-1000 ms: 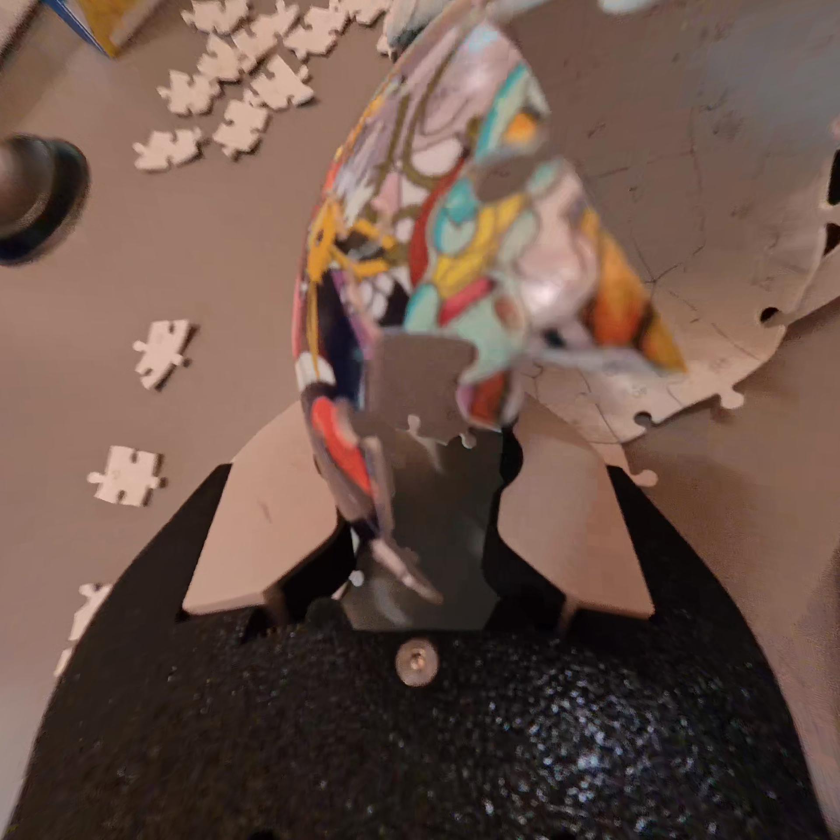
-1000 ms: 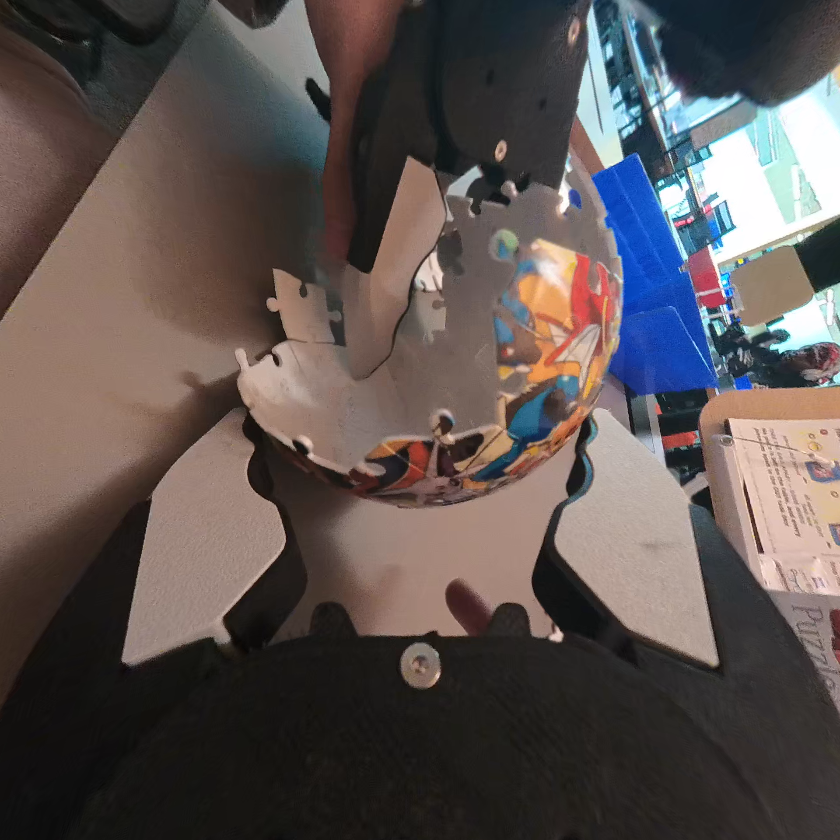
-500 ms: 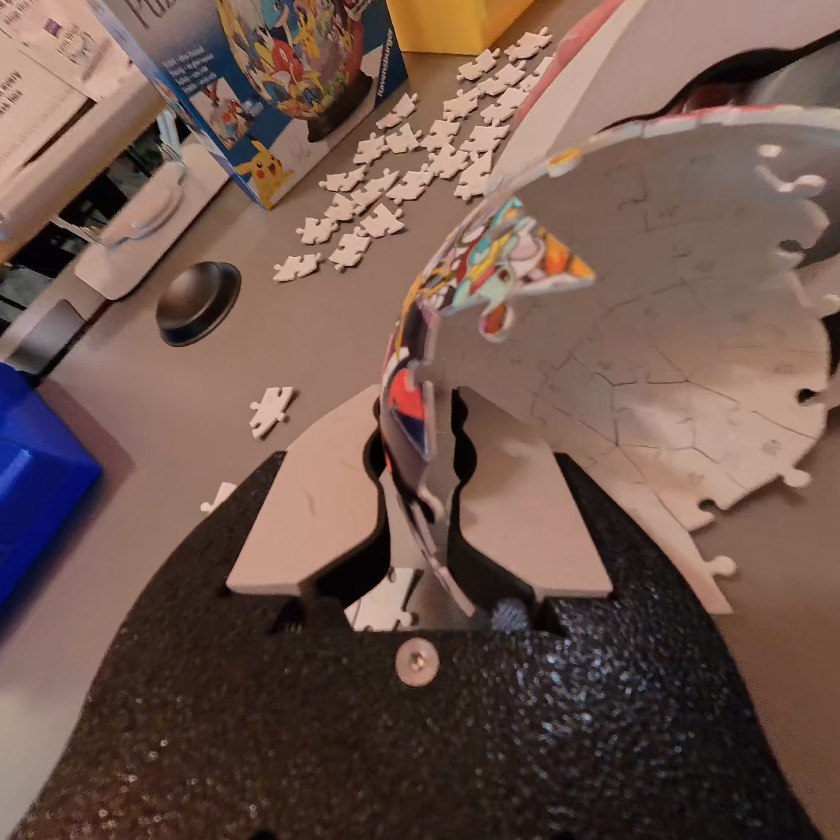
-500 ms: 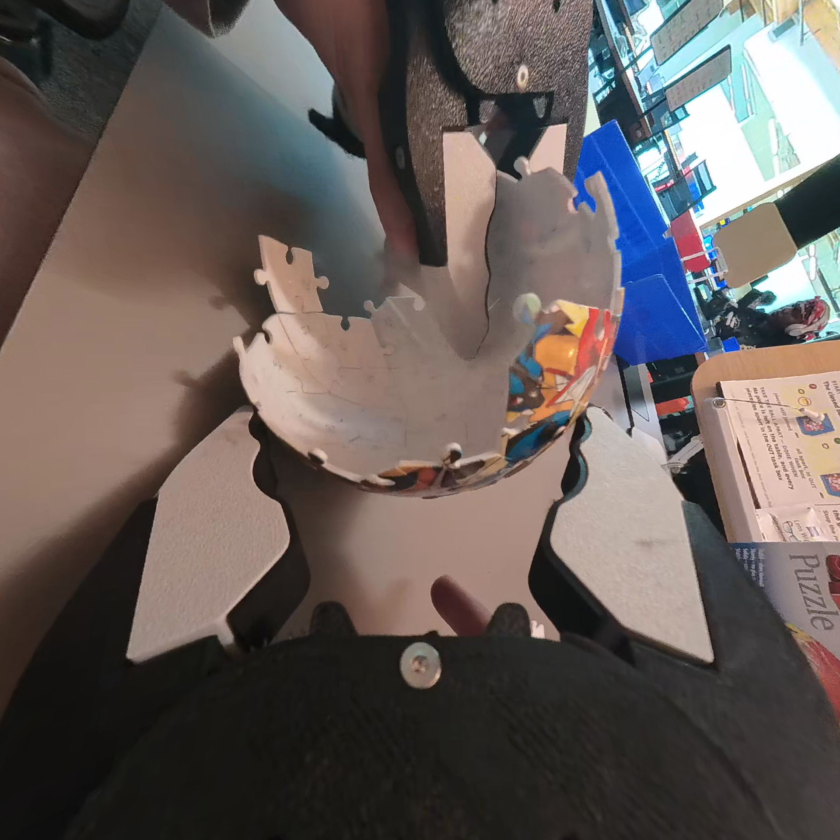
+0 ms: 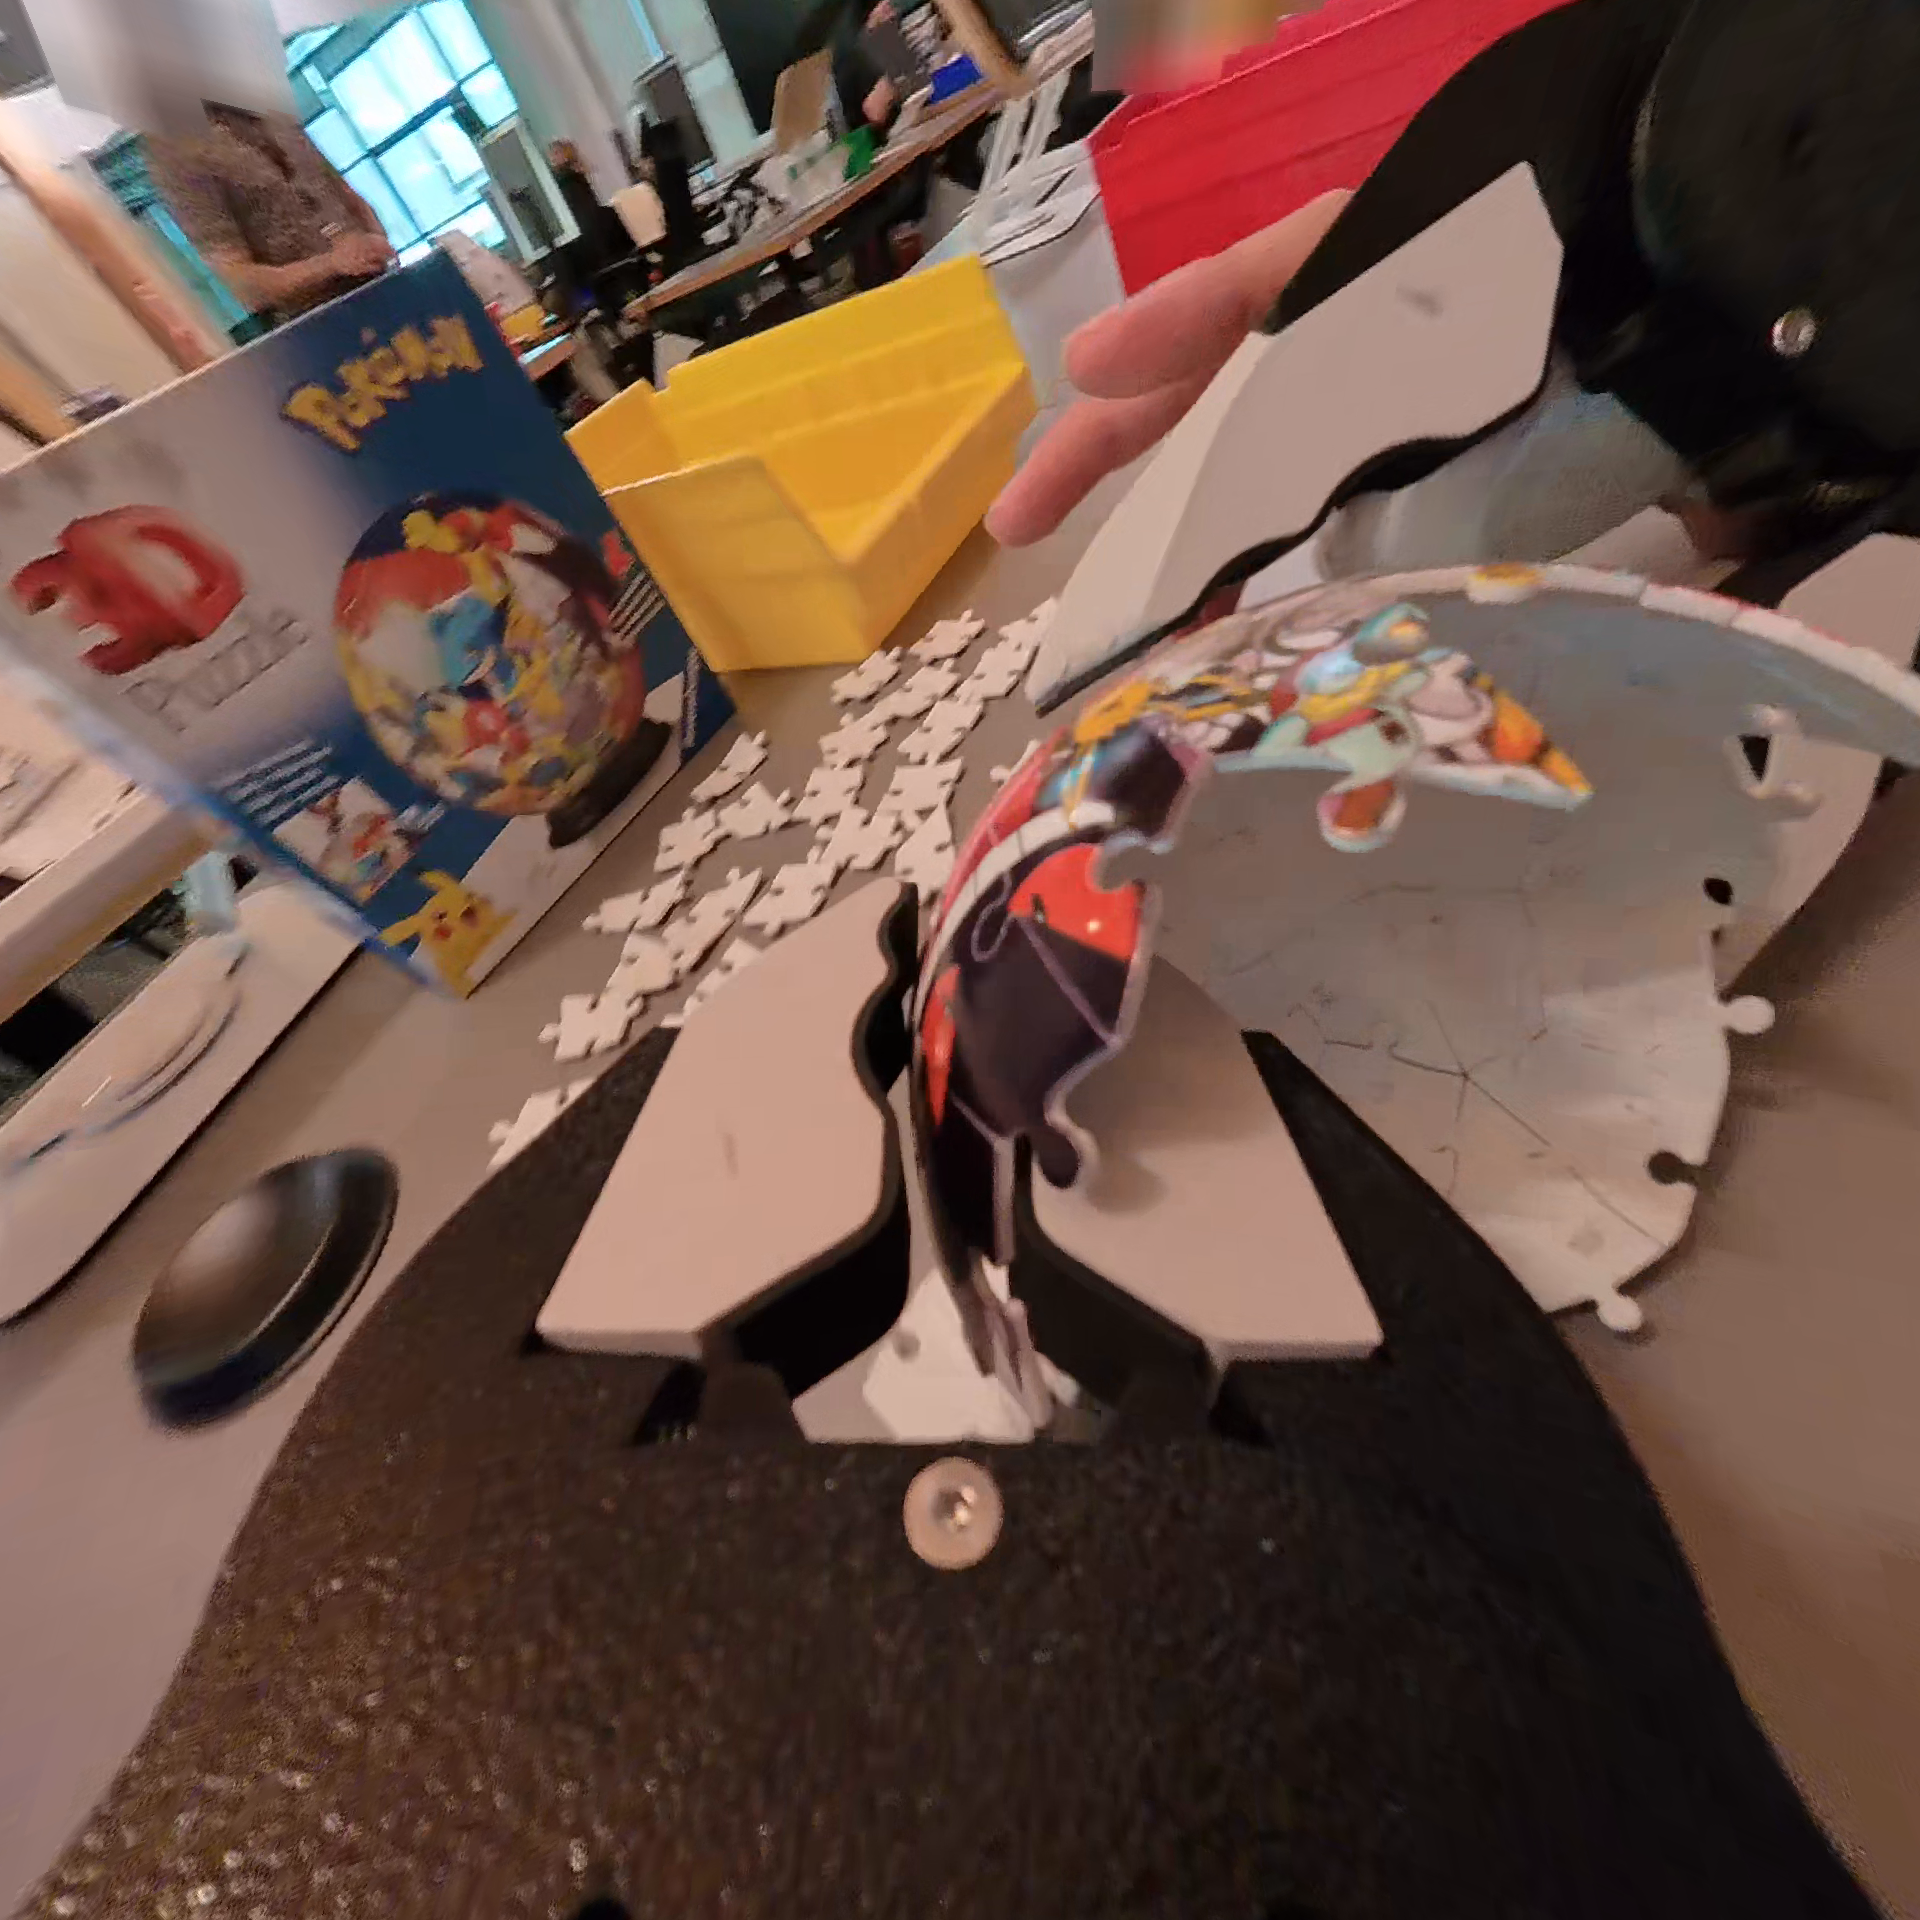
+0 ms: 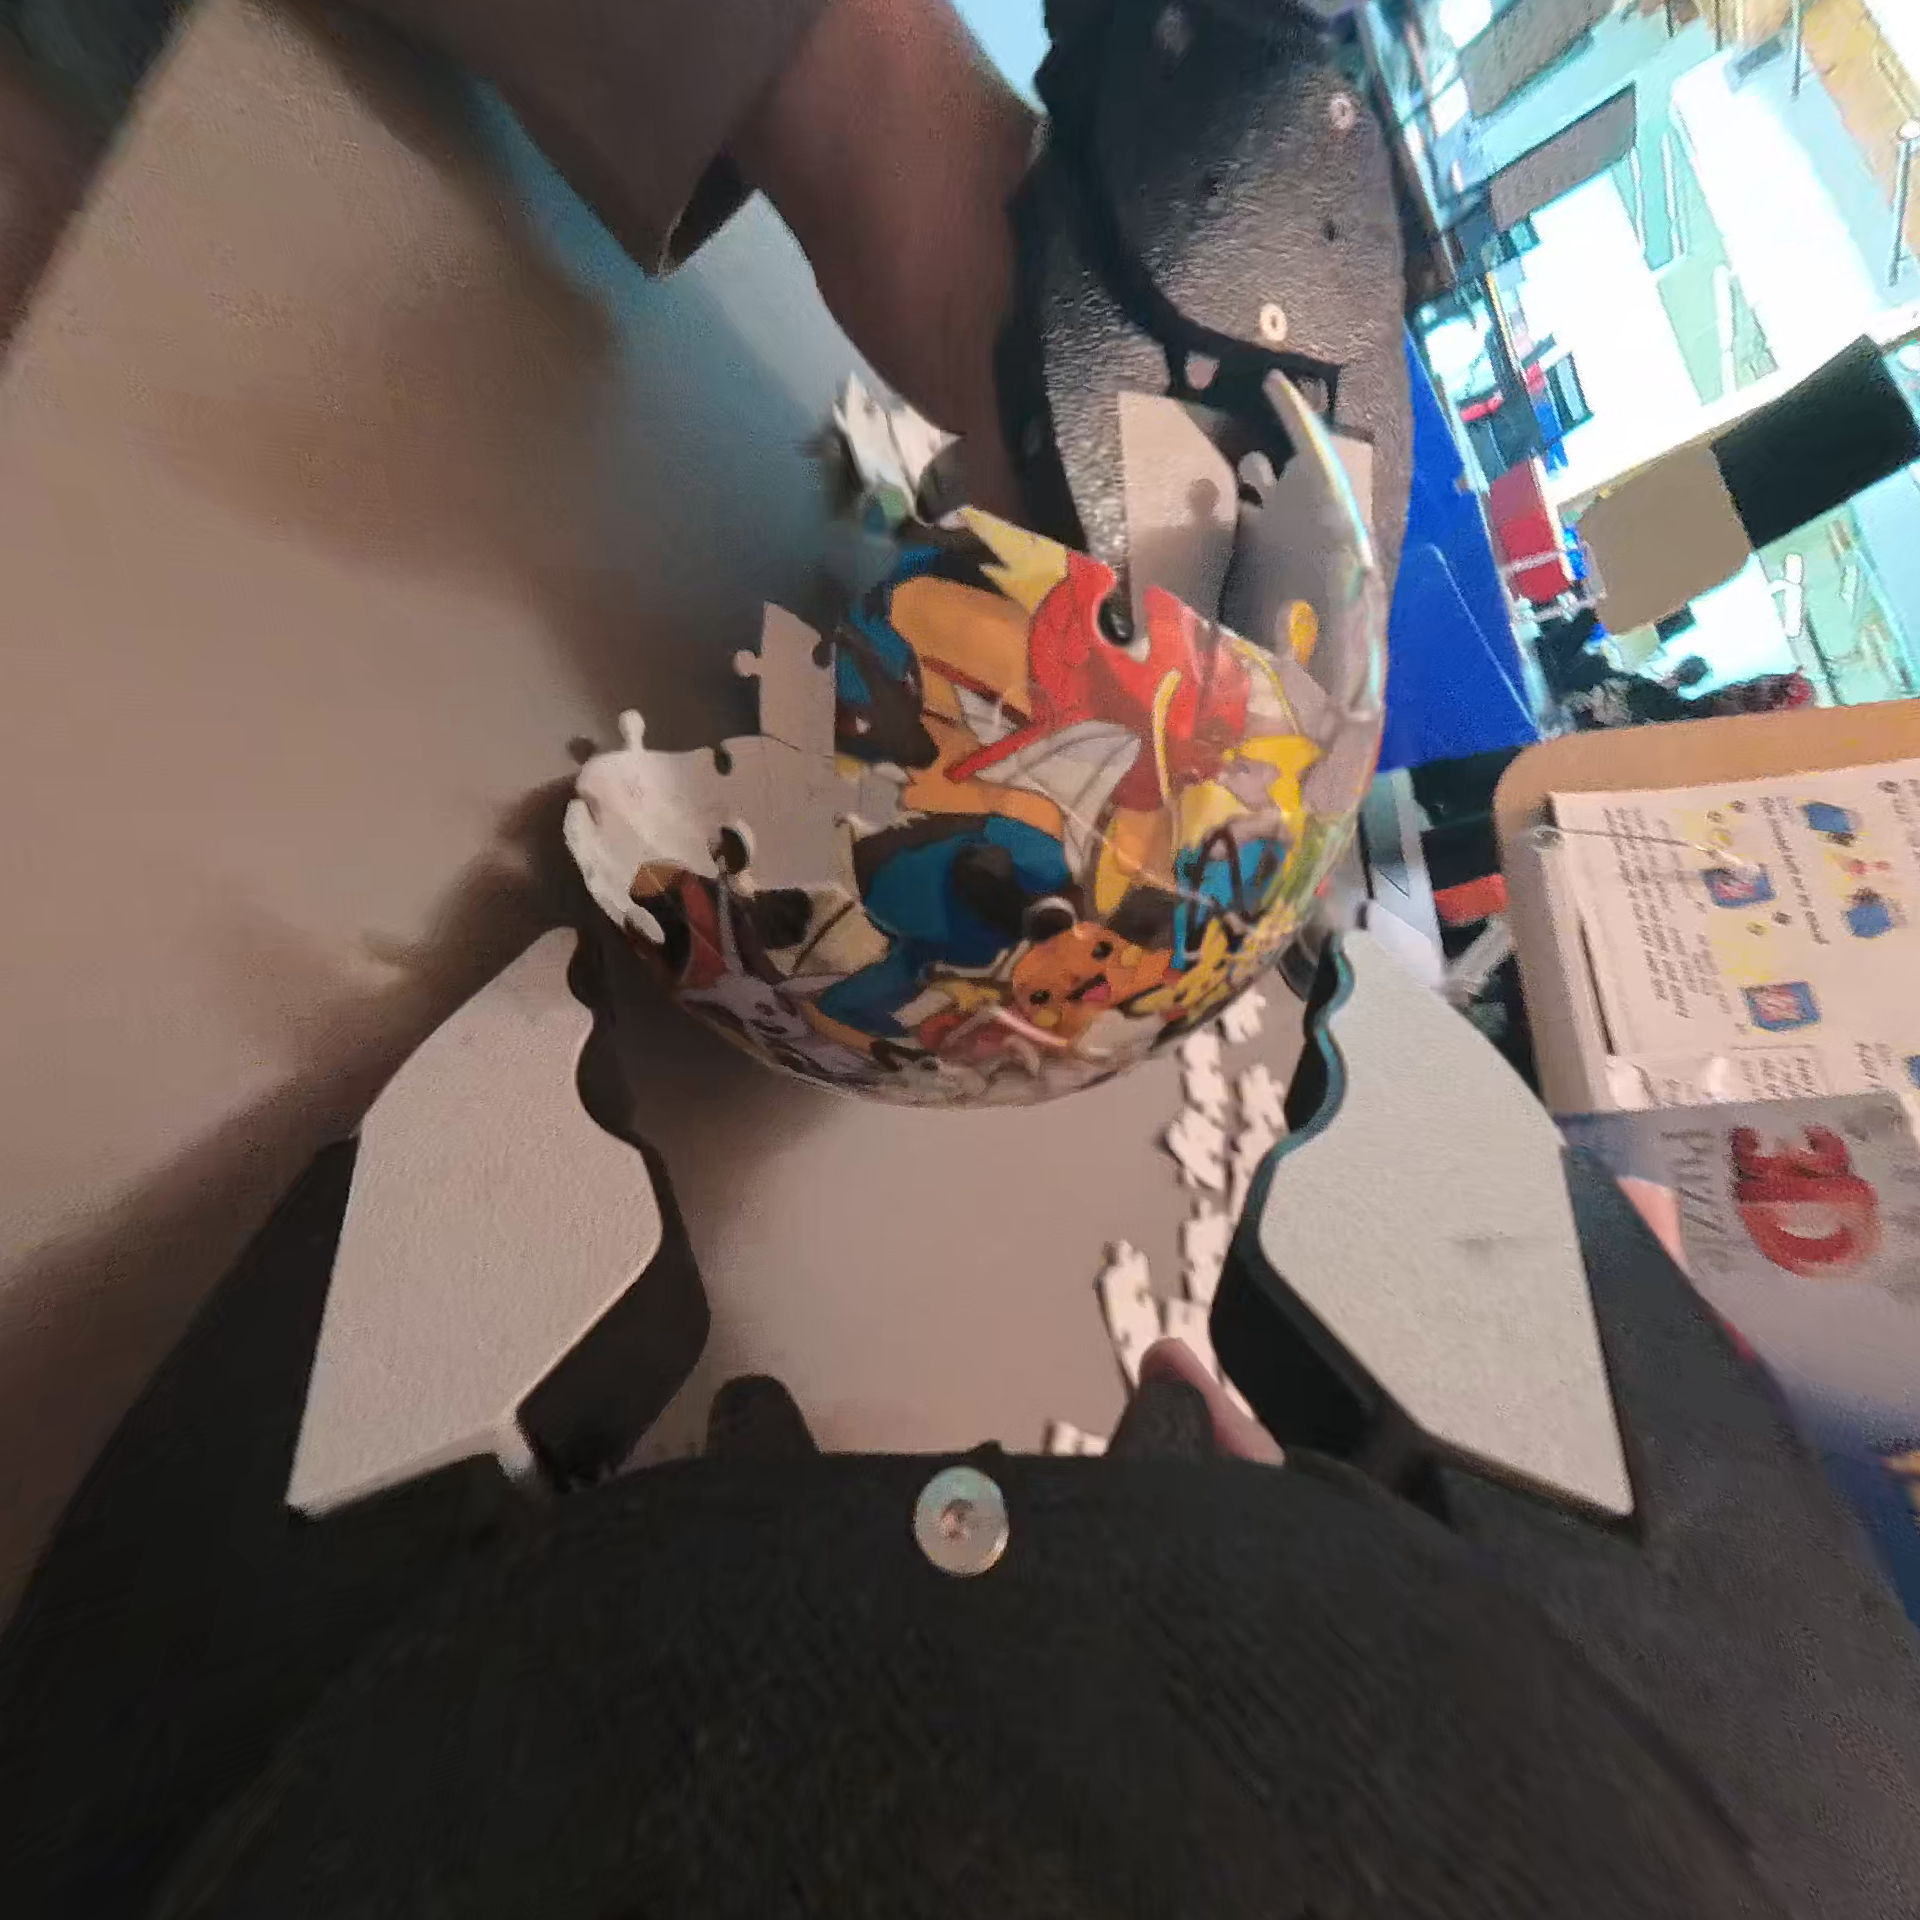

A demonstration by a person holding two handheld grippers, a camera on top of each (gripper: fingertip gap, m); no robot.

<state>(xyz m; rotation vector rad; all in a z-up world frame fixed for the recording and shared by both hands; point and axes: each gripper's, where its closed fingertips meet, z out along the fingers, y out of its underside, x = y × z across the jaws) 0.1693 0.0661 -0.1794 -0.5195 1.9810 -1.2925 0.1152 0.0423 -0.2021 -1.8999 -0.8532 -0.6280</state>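
A partly built puzzle sphere shell (image 5: pixel 1455 987), coloured outside and white inside, is held tilted above the grey table (image 5: pixel 436 1091). My left gripper (image 5: pixel 1023 966) is shut on the shell's rim wall, with one finger inside and one outside. In the right wrist view the shell (image 6: pixel 1039 831) shows its coloured outside, and the left gripper (image 6: pixel 1226 488) clamps its far rim. My right gripper (image 6: pixel 951 956) is open and empty, with the shell just beyond its fingertips. It also shows in the left wrist view (image 5: pixel 1351 436), behind the shell.
A blue puzzle box (image 5: pixel 395 644), a yellow bin (image 5: pixel 831 499) and several loose white pieces (image 5: pixel 831 821) lie behind the shell. A black round stand (image 5: pixel 260 1278) sits at left. A person's hand (image 5: pixel 1122 395) holds the right gripper. Loose pieces (image 6: pixel 1205 1174) lie under the right finger.
My left gripper closed on the shell's rim and tipped it over. The right wrist view now shows its coloured outside instead of the white inside. The right gripper stayed open.
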